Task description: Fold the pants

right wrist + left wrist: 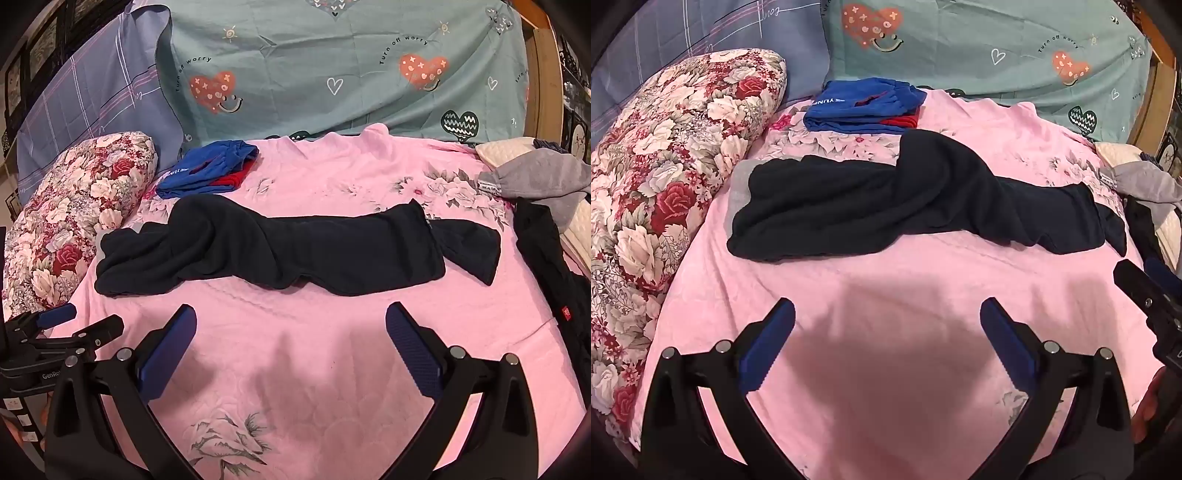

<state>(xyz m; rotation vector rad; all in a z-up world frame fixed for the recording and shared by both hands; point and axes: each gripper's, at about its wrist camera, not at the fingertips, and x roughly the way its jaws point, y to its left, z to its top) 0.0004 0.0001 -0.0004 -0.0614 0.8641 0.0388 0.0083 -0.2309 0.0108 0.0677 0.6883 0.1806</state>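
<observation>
Dark navy pants [886,203] lie lengthwise across the pink bedspread [886,369], folded leg on leg, waist end left with a grey band showing, cuffs right. They also show in the right wrist view [277,251]. My left gripper [886,317] is open and empty, held above bare bedspread in front of the pants. My right gripper [290,325] is open and empty, also in front of the pants. Each gripper appears at the edge of the other's view: the right one [1148,288] and the left one [74,325].
A folded blue and red garment [864,107] lies behind the pants. A floral pillow [665,177] lies at the left. A grey garment [543,181] and a black garment [546,251] lie at the right. Teal and blue bedding [332,74] stands along the back.
</observation>
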